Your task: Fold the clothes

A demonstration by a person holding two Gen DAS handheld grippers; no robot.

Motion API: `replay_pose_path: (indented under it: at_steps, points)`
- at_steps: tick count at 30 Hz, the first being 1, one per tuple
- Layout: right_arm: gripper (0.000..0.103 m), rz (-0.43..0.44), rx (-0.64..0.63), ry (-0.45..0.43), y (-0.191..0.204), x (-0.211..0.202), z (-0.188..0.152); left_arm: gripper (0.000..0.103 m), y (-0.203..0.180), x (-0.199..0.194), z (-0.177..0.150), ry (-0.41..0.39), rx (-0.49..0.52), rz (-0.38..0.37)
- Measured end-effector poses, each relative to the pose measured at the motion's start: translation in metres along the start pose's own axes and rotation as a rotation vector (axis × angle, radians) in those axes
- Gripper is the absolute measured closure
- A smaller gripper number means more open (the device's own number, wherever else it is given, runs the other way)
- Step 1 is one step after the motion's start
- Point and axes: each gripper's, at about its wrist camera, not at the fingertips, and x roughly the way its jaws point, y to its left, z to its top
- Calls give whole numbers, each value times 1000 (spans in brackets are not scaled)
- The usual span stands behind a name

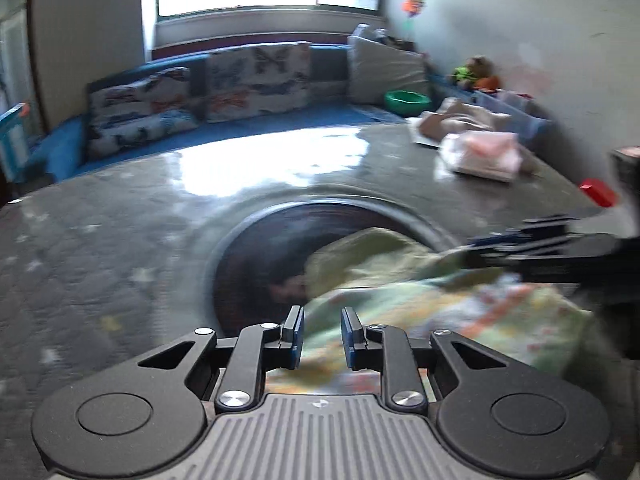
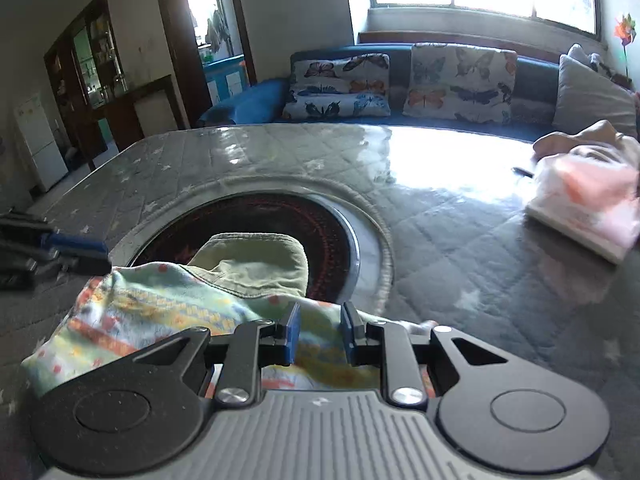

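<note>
Lay half-folded at lower centre: small patterned pastel cotton garment (image 2: 168, 312), partly over dark round inset (image 2: 280, 216). Stood slightly apart, gripping nothing, seemingly just released: left gripper (image 1: 322, 334), right gripper (image 2: 320, 332).

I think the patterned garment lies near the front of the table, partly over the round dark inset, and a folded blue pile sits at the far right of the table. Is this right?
Not quite: the folded pile at the far right is pink and white, not blue, as the right wrist view shows. The rest holds: the patterned garment lies near the front of the table, partly over the round dark inset.
</note>
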Motion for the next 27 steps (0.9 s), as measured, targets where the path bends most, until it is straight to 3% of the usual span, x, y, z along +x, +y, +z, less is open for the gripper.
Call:
replay_pose_path:
  at_steps: [6, 11, 15, 16, 20, 27]
  points:
    - [83, -49, 72, 8, -12, 14, -2, 80, -13, 20, -3, 59, 7, -20]
    - [80, -36, 26, -18, 1, 8, 0, 80, -19, 26, 6, 35, 8, -60]
    - [79, -25, -8, 6, 10, 15, 0, 80, -15, 47, 11, 63, -30, -51]
    - [75, -32, -4, 16, 10, 18, -1, 81, -11, 53, 10, 77, -47, -37]
    - [70, -38, 4, 13, 9, 15, 0, 82, -2, 55, 9, 82, -98, -65]
    - [70, 69, -86, 11, 38, 1, -7, 81, -16, 40, 8, 45, -84, -123]
